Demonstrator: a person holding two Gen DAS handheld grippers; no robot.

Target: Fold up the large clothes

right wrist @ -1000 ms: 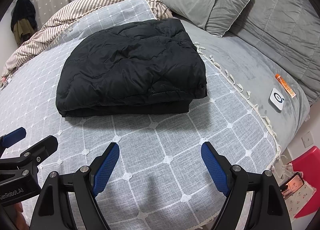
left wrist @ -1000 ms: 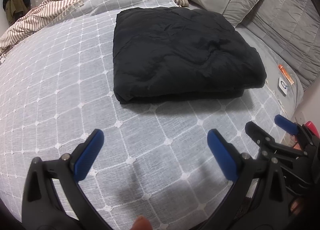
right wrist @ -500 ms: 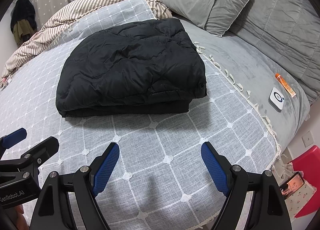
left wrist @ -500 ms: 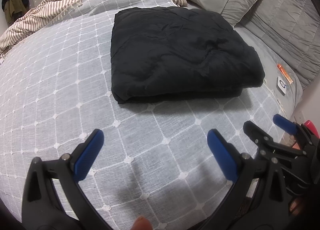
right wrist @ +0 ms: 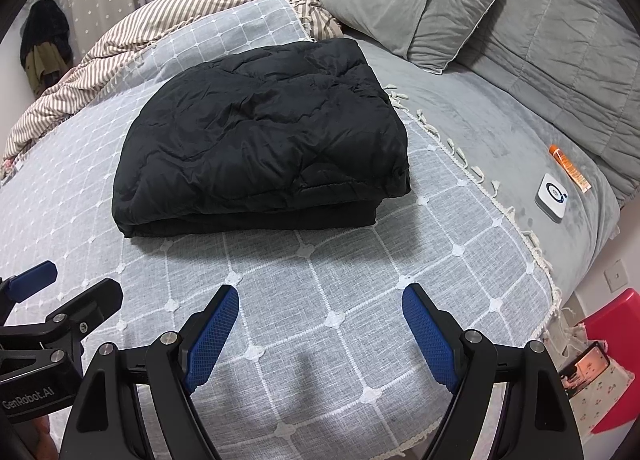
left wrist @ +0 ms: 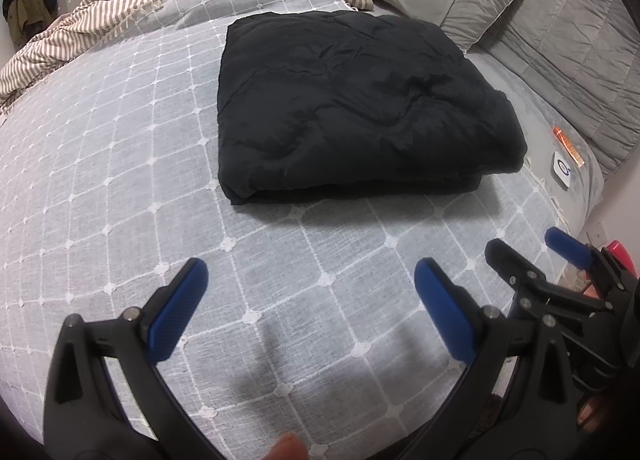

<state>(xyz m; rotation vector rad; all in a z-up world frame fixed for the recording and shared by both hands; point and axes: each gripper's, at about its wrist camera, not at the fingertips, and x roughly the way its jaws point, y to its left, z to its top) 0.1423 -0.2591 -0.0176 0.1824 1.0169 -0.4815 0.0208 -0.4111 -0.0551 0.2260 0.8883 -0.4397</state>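
My left hand-held gripper [left wrist: 310, 310] and right hand-held gripper [right wrist: 320, 330] hang open near the bed's [right wrist: 280, 300] front edge; I'd press the folded black quilted jacket [right wrist: 260, 140] flat (looks finished).

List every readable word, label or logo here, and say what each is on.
"GenRobot.AI": on the left gripper body, right wrist view.
Orange tube: print too small to read.
White device: a round blue mark, no legible letters.
Nothing else legible.

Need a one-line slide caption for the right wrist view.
Open right gripper hovers short of a folded black quilted jacket on the grid-patterned bedspread; left gripper alongside.
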